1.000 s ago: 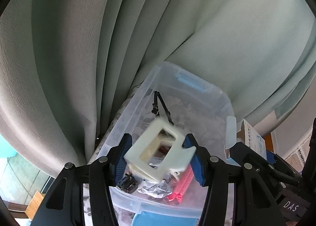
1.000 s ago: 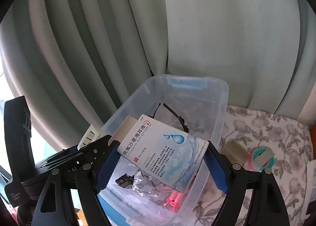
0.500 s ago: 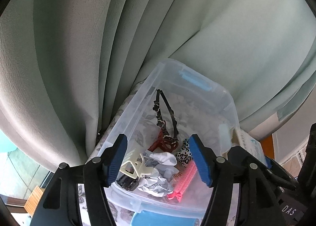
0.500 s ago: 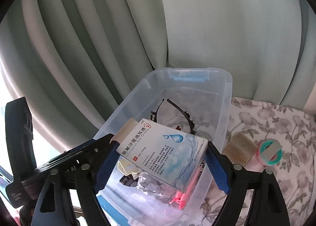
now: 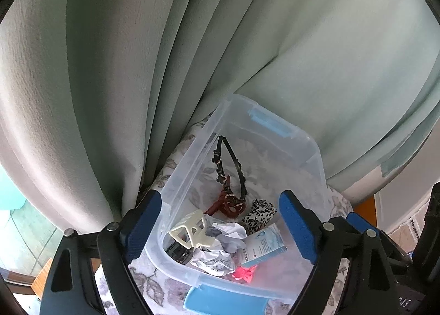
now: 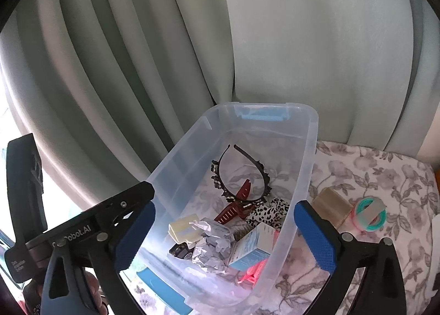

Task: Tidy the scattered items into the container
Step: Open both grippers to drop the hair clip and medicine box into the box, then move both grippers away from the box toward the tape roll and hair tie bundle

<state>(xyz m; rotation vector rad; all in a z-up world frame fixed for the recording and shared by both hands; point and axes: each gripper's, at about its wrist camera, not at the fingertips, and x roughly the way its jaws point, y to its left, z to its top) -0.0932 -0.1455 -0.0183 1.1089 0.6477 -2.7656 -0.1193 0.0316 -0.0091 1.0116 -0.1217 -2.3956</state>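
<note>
Both jaws just spread wide: left gripper (image 5: 220,228), right gripper (image 6: 224,235) released, empty, above clear bin (image 6: 308,150); box (image 6: 254,244) inside.

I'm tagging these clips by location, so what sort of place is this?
Most likely a room in a home, near a window: pale green pleated curtains hang behind a surface under a grey floral cloth, where a clear plastic storage bin holds hair accessories.

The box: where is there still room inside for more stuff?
The far end of the clear box, beyond the black headband up to the blue latch, is bare. The near end is crowded: cream clip, crumpled paper, medicine carton, pink clip.
</note>
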